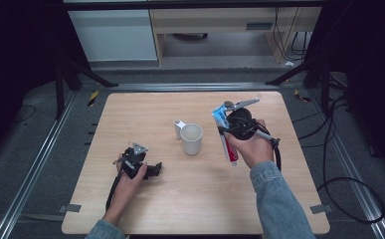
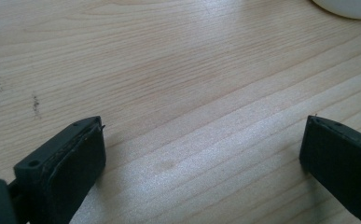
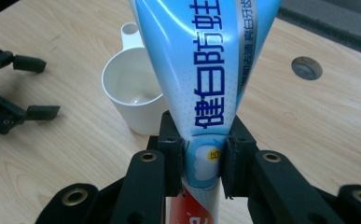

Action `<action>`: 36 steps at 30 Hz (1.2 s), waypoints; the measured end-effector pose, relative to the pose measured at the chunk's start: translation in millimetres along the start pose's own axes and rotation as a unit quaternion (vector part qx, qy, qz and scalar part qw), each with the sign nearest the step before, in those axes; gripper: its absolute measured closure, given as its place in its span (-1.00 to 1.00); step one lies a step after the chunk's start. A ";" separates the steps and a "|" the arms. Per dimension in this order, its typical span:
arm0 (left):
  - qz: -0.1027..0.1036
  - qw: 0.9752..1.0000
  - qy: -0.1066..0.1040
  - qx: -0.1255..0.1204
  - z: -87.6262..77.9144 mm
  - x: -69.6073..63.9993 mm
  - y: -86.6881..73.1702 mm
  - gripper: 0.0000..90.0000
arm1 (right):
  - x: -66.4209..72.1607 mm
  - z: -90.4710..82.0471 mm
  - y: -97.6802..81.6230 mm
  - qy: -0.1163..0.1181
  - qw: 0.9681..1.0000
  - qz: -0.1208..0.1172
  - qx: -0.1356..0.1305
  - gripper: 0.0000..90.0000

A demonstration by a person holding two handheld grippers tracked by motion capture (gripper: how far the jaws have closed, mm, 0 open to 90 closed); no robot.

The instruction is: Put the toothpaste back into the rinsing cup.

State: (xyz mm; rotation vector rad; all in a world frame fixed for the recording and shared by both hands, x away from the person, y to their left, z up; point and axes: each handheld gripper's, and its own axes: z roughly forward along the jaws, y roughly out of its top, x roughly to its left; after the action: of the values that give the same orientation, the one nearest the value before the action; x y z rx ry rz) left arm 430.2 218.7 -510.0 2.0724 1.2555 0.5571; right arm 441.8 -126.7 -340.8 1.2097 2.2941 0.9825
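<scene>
Wooden table (image 1: 190, 199): one white cup (image 1: 192, 138); right gripper (image 3: 201, 154) clamps one toothpaste tube (image 3: 201, 70), lettering readable up close; left gripper (image 2: 201, 154) gapes empty.

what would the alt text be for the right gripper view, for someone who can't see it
The right gripper is shut on a blue and white toothpaste tube that rises between its two black jaws. Behind the tube, a white mug stands on the wooden table, and the left gripper, jaws open, rests at the far left.
</scene>
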 end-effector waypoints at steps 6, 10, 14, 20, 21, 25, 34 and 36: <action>0.000 1.000 0.000 0.000 0.3 -0.1 0.3 -1.00 | 4.8 -5.7 4.2 -0.017 0.999 -0.009 -0.027 0.62; 0.000 1.000 0.000 0.001 0.4 -0.2 0.5 -1.00 | 5.7 -7.3 6.1 -0.016 0.999 -0.005 -0.037 0.62; 0.000 1.000 -0.001 0.001 0.5 -0.1 0.5 -1.00 | 6.2 -8.1 6.4 -0.017 0.999 -0.005 -0.045 0.62; 0.000 1.000 -0.001 0.001 0.8 -0.3 0.9 -1.00 | 6.8 -13.0 9.7 -0.019 0.997 0.002 -0.075 0.62; 0.000 1.000 -0.001 0.000 0.8 -0.3 0.9 -1.00 | 7.1 -13.9 10.6 -0.019 0.997 0.003 -0.079 0.62; 0.001 1.000 -0.001 0.000 1.1 -0.4 1.2 -1.00 | 6.7 -18.2 15.2 -0.023 0.995 0.003 -0.093 0.62; 0.000 1.000 -0.001 0.000 1.2 -0.4 1.2 -1.00 | 3.0 -18.1 20.6 -0.023 0.994 0.006 -0.102 0.63; 0.001 1.000 -0.001 0.000 1.1 -0.4 1.2 -1.00 | 2.4 -17.7 21.2 -0.023 0.994 0.006 -0.106 0.63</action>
State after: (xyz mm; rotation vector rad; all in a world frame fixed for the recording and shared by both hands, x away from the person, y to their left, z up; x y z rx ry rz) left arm 431.5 217.7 -510.0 2.0744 1.2525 0.5546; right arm 441.9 -123.8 -313.2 1.1474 2.0884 1.1580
